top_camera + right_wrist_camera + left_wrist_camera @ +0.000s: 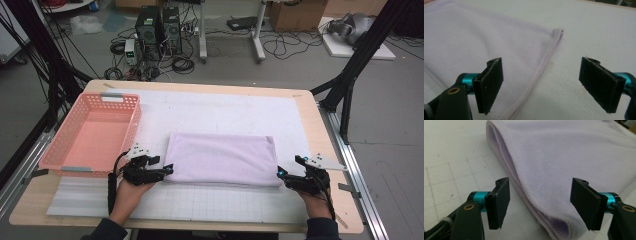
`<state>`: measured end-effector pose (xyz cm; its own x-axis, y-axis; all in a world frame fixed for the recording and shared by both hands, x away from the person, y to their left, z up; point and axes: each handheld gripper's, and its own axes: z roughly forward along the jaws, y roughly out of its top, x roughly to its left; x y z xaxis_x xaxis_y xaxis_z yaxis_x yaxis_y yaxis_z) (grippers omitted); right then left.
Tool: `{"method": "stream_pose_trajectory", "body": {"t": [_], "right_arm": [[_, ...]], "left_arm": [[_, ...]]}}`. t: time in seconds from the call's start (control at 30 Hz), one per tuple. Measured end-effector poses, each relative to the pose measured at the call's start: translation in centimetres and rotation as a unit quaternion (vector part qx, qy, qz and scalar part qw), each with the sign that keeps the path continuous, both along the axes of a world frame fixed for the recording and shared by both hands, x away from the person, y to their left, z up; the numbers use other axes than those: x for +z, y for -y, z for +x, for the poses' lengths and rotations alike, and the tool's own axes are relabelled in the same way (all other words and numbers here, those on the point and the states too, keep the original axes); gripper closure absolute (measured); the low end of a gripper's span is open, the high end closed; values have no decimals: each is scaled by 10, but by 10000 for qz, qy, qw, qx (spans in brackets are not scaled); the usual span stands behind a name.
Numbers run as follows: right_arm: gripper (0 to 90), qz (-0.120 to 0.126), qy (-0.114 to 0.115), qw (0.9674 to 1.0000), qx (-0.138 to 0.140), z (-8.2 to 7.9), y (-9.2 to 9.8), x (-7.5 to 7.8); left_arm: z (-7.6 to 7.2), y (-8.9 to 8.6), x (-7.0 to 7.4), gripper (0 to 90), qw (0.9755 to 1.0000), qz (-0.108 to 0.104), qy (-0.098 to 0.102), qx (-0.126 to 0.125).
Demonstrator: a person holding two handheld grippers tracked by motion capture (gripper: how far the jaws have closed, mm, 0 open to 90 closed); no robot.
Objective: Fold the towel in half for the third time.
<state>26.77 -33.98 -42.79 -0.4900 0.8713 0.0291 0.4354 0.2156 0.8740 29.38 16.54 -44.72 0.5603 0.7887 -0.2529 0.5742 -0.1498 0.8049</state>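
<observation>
Along the left edge of the table [210, 86] sits a pink plastic basket [92, 132], its near end close to the front left corner. Just right of it, near the front edge, the left gripper [169, 169] is held in a hand, jaws pointing at the near left corner of a folded lilac towel [222, 159]. From the left gripper view, its black pads [499, 202] stand well apart with the towel's [564, 165] folded corner between them, neither pad pressing on the cloth. This towel lies flat on the white gridded mat [225, 112], at the middle of the table toward the front edge. At its near right corner the right gripper [281, 173] is held level with jaws wide open; the right gripper view shows the towel's [474, 42] stitched hem running between the pads [490, 83], gripped by neither.
</observation>
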Motion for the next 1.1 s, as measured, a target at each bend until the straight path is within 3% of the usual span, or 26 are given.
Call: {"method": "stream_pose_trajectory", "body": {"t": [0.17, 0.37, 0.53, 0.7, 0.77, 0.93, 1.07, 1.1], "right_arm": [[185, -10, -49, 10000, 58, 2, -3, -2], [185, 20, -52, 10000, 66, 2, -3, -1], [185, -5, -55, 9999, 130, 3, -7, -2], [185, -12, -55, 9997, 240, 6, -14, -1], [185, 20, -51, 9996, 284, 9, -18, -1], [183, 111, -72, 9988, 476, 19, -34, 6], [169, 106, -71, 9976, 680, 27, -50, 9], [169, 50, -84, 9965, 825, 35, -64, 11]], "left_arm": [[-4, 1, -2, 397, 9994, 235, -234, 9], [-16, 5, -2, 414, 9989, 433, -155, -17], [-18, 9, -2, 489, 9979, 626, -39, -143], [-17, 8, -3, 666, 9984, 513, -43, -220], [-15, 6, -5, 744, 9989, 328, -101, -323], [-13, 6, -6, 794, 9993, 161, -166, -288], [-12, 5, -6, 804, 9992, 171, -150, -339], [-11, 4, -5, 804, 9990, 159, -177, -366]]}}
